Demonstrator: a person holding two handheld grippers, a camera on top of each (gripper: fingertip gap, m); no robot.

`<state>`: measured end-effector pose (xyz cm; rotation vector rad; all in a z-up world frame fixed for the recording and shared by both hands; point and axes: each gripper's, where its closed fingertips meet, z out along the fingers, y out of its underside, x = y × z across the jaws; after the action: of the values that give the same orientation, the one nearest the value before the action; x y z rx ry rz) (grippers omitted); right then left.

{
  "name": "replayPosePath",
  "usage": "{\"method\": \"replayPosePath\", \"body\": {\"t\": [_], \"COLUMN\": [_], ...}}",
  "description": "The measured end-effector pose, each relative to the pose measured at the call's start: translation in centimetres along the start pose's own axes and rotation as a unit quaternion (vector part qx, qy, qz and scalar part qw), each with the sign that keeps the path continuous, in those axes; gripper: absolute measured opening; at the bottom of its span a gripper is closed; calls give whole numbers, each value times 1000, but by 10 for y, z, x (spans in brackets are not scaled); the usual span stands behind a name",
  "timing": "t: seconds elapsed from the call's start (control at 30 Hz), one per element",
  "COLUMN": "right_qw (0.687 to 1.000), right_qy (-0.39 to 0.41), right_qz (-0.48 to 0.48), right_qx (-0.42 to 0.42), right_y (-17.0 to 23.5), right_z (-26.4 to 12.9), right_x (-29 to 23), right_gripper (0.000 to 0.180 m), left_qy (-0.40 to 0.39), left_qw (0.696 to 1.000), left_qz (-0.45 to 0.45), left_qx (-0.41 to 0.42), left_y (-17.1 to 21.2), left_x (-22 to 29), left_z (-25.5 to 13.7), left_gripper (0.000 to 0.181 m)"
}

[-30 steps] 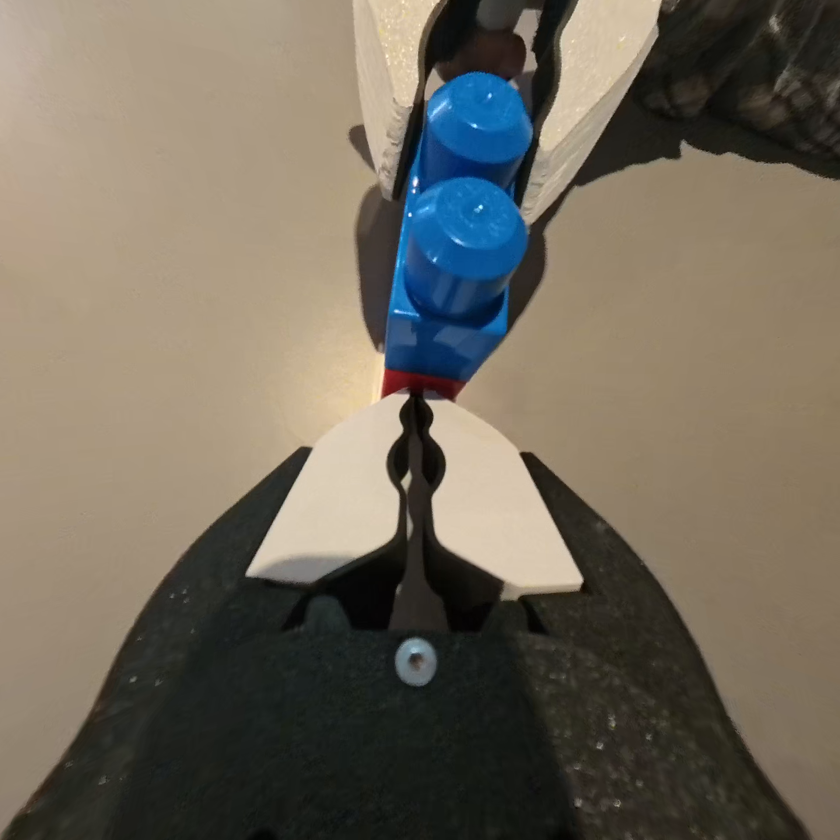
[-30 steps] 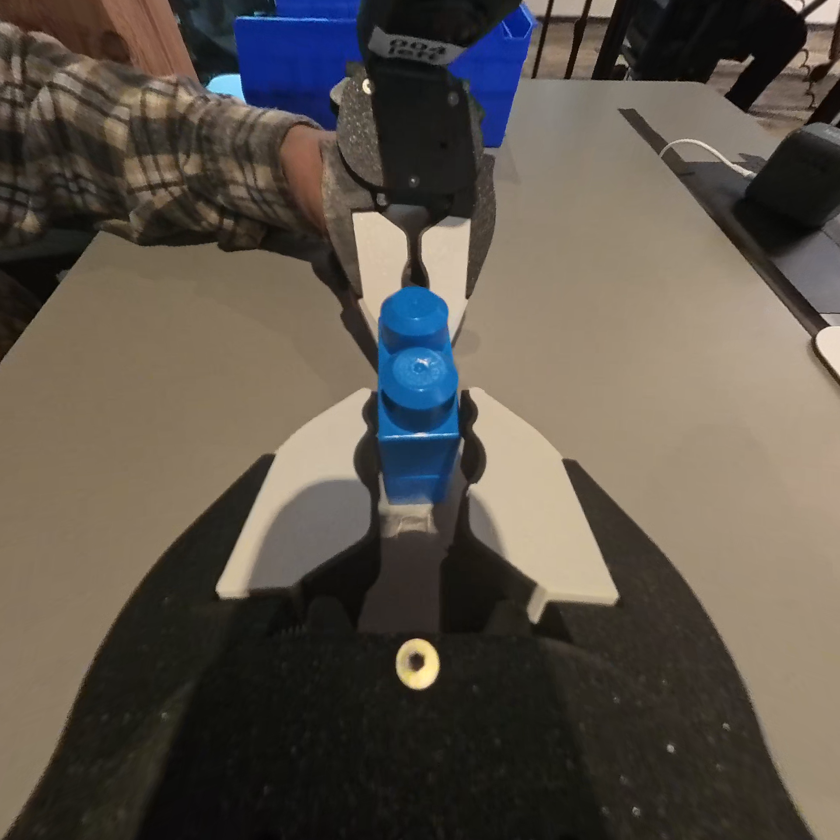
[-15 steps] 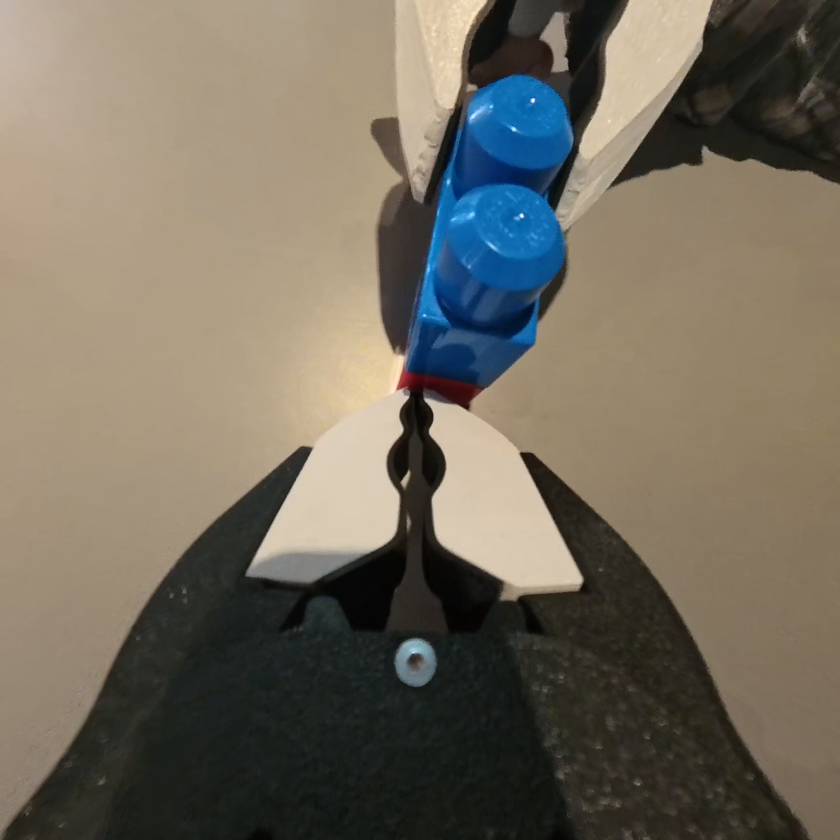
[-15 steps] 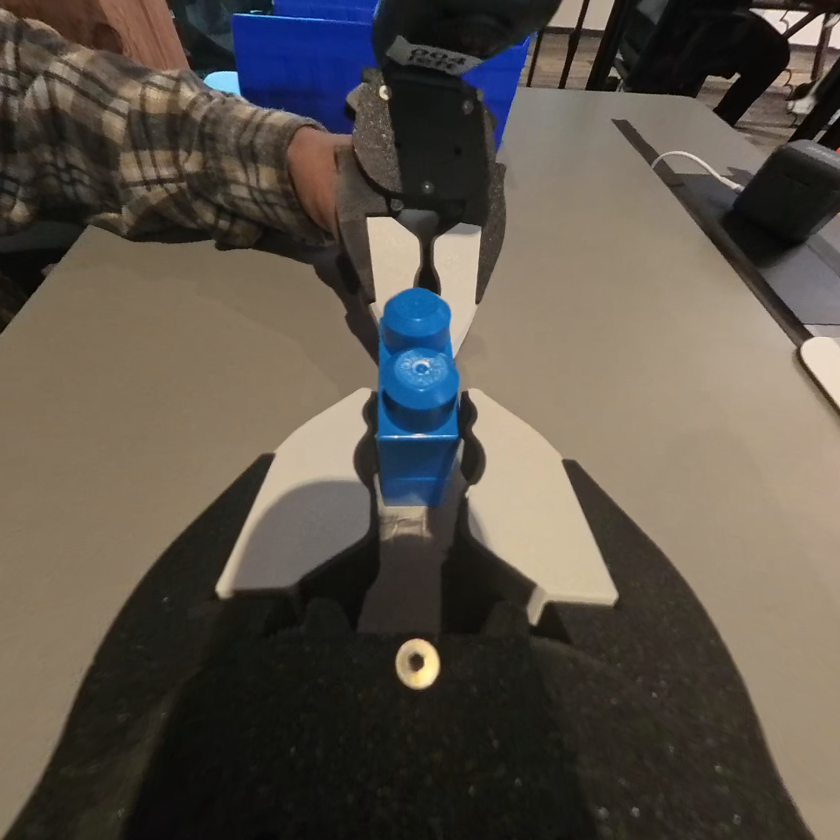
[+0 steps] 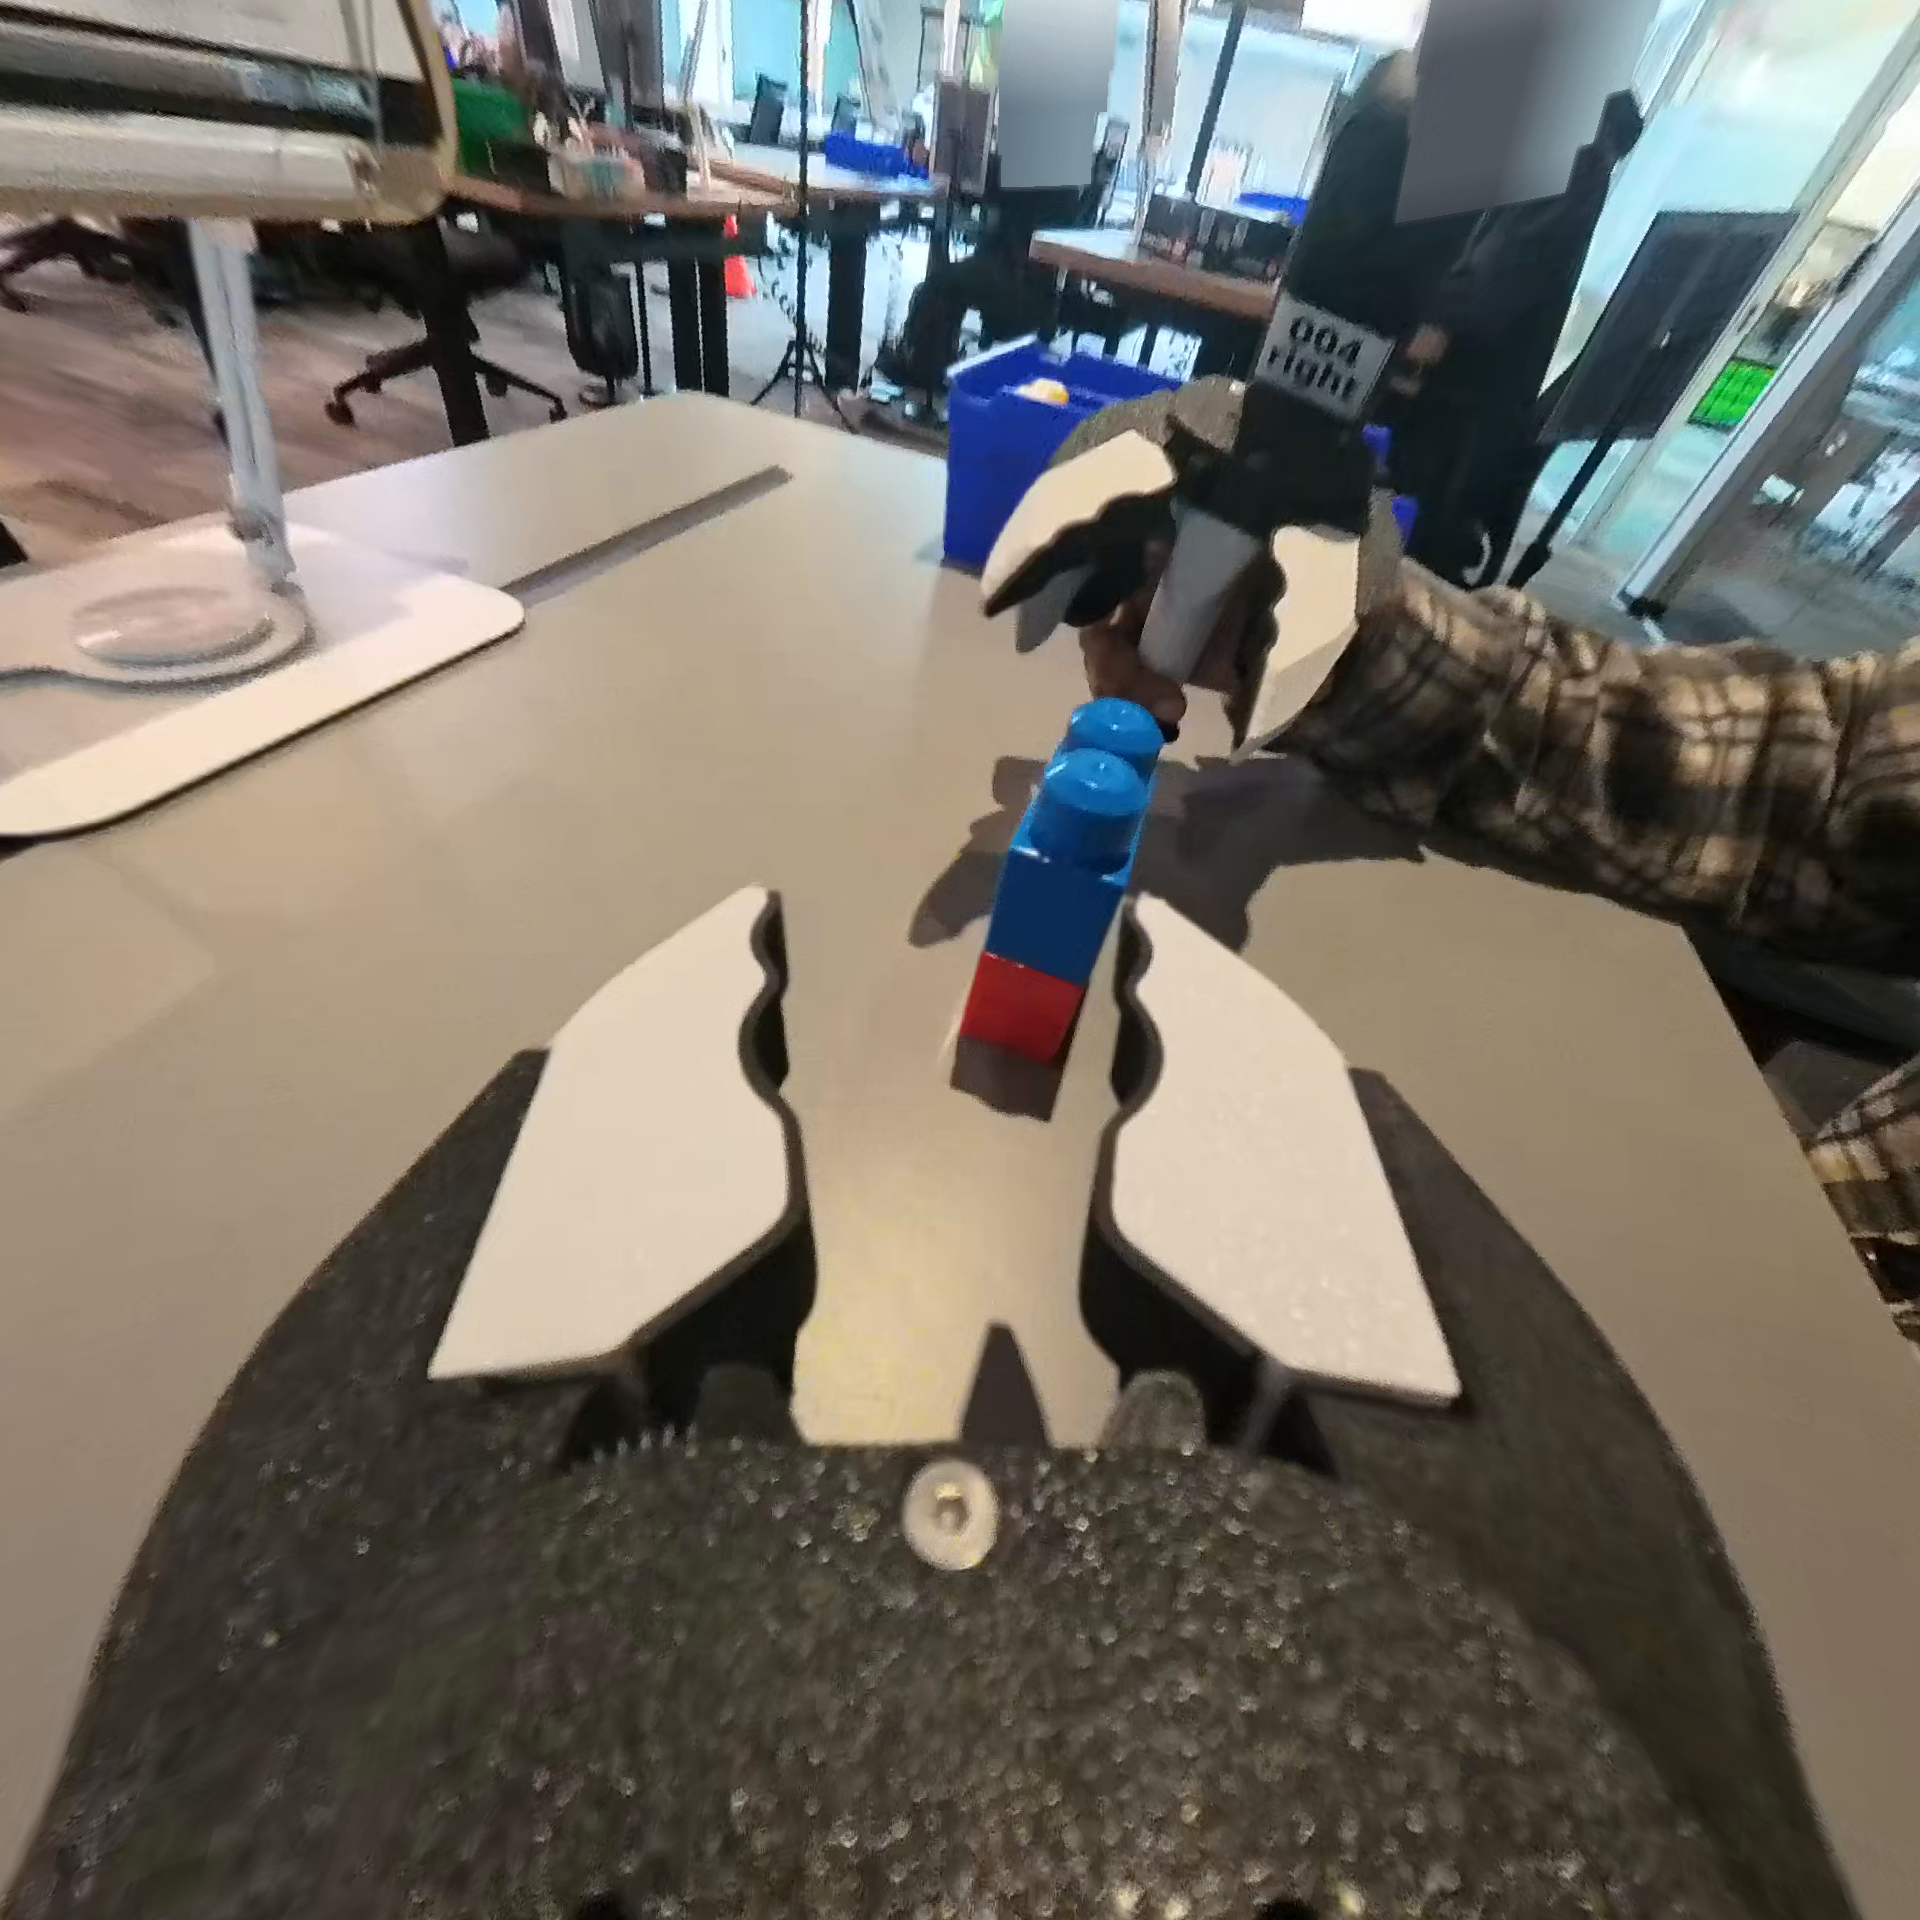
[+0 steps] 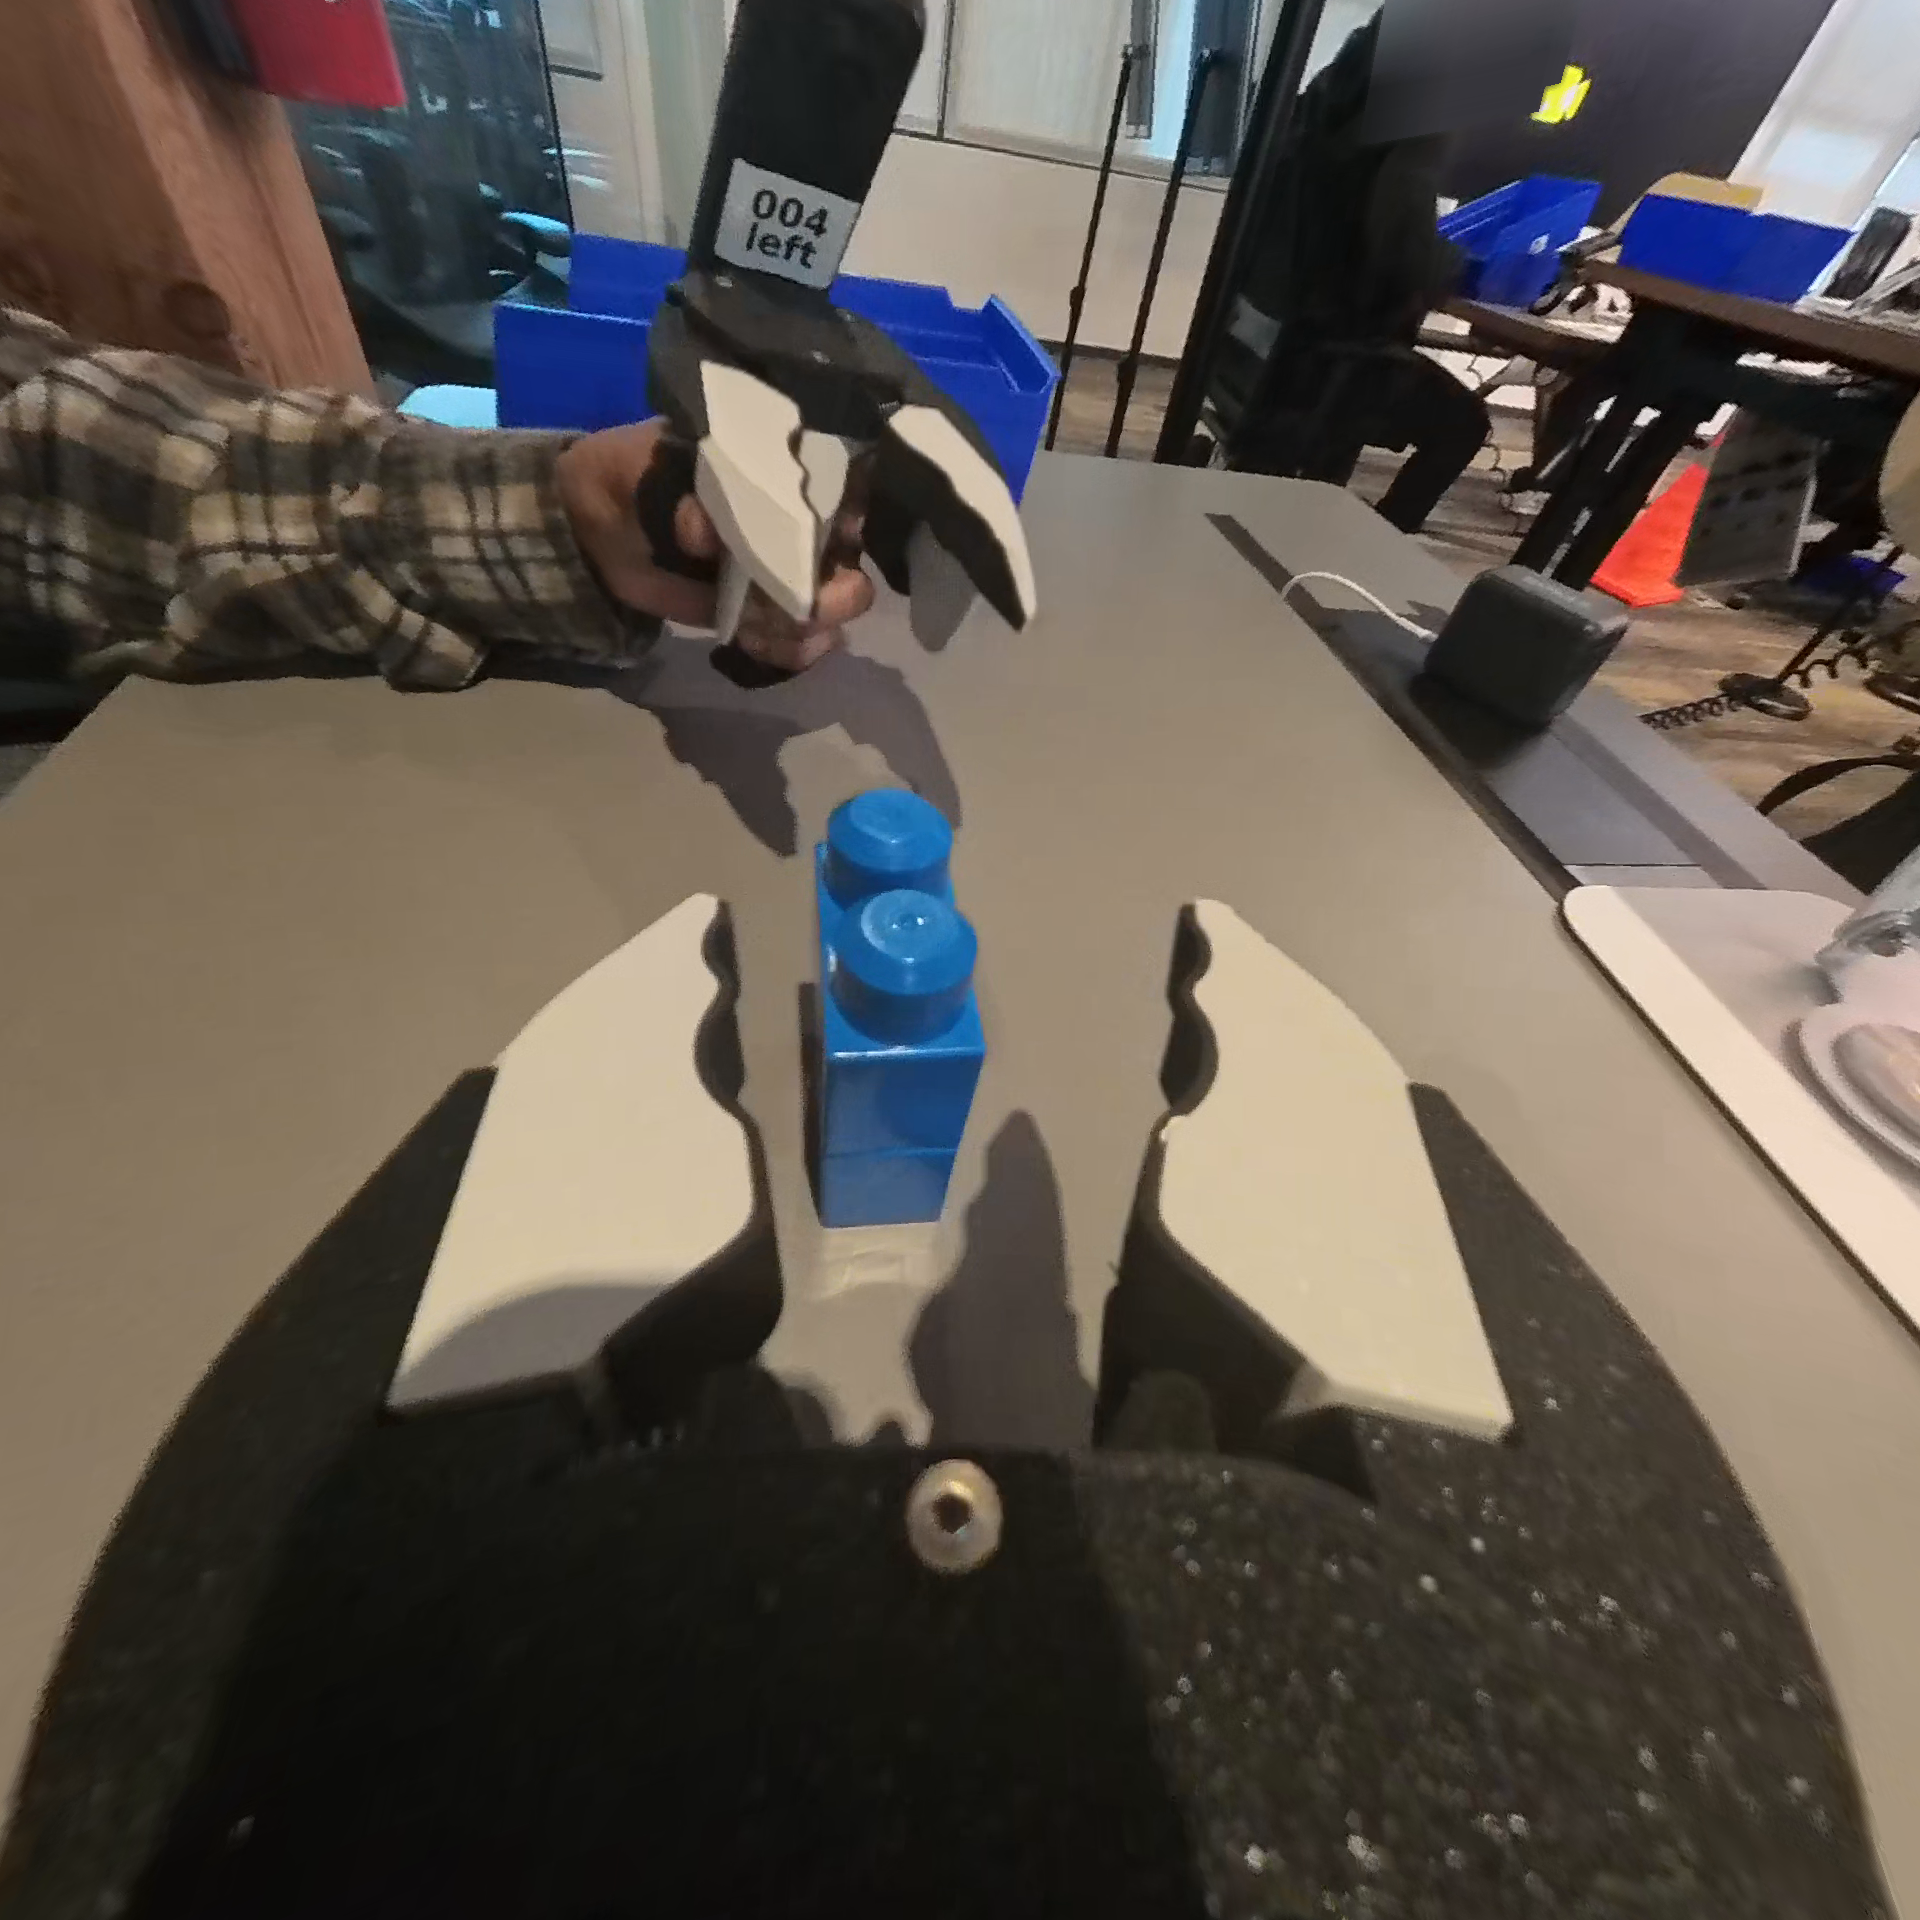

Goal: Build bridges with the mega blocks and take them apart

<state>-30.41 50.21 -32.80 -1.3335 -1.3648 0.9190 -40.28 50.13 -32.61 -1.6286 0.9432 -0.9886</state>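
Observation:
A blue two-stud block (image 5: 1070, 862) sits on a red block (image 5: 1013, 1008) on the grey table (image 5: 623, 831). In the right wrist view the blue block (image 6: 894, 1039) has a smaller blue block (image 6: 883, 1184) under its near end. My left gripper (image 5: 951, 914) is open, and the stack stands just ahead near its right finger, untouched. My right gripper (image 6: 951, 914) is open with the stack between its fingers, untouched. Each gripper also shows raised behind the stack in the other view, open: the right one (image 5: 1122, 675) and the left one (image 6: 883, 623).
A blue bin (image 5: 1029, 457) stands at the table's far end and also shows in the right wrist view (image 6: 935, 353). A white stand base (image 5: 260, 665) lies on the table to one side. A dark box (image 6: 1527, 644) with a white cable sits by the table's edge. The tips of one gripper are about 11 cm away from the tips of the other. The blue two-stud block (image 5: 1070, 862) is about 6 cm from both grippers' fingertips.
Both grippers have opened, let go of the block stack and pulled back and up. The stack now stands free on the table.

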Motion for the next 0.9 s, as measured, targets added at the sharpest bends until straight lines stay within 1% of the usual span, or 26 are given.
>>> {"method": "replayPosePath", "body": {"t": [0.07,0.2,0.5,0.67,0.9], "right_qw": [1000,1000,1000,1000,1000], "right_qy": [9,9,14,13,5], "right_qz": [0,4,6,11,10], "right_qx": [1,6,17,3,-24], "right_y": [0,0,-5,-1,2], "right_z": [0,0,-3,-2,-1], "right_x": [2,1,2,2,-2], "right_gripper": [88,92,93,93,93], "left_qy": [-1,-12,-35,-55,-64], "left_qw": [1000,999,997,995,994], "left_qz": [8,26,38,36,29], "left_qx": [20,39,49,68,79], "left_y": [-6,-11,-11,-16,-19], "left_x": [1,2,-1,-7,-11], "left_z": [-3,-4,-3,-8,-12], "left_gripper": [64,69,70,72,73]}}
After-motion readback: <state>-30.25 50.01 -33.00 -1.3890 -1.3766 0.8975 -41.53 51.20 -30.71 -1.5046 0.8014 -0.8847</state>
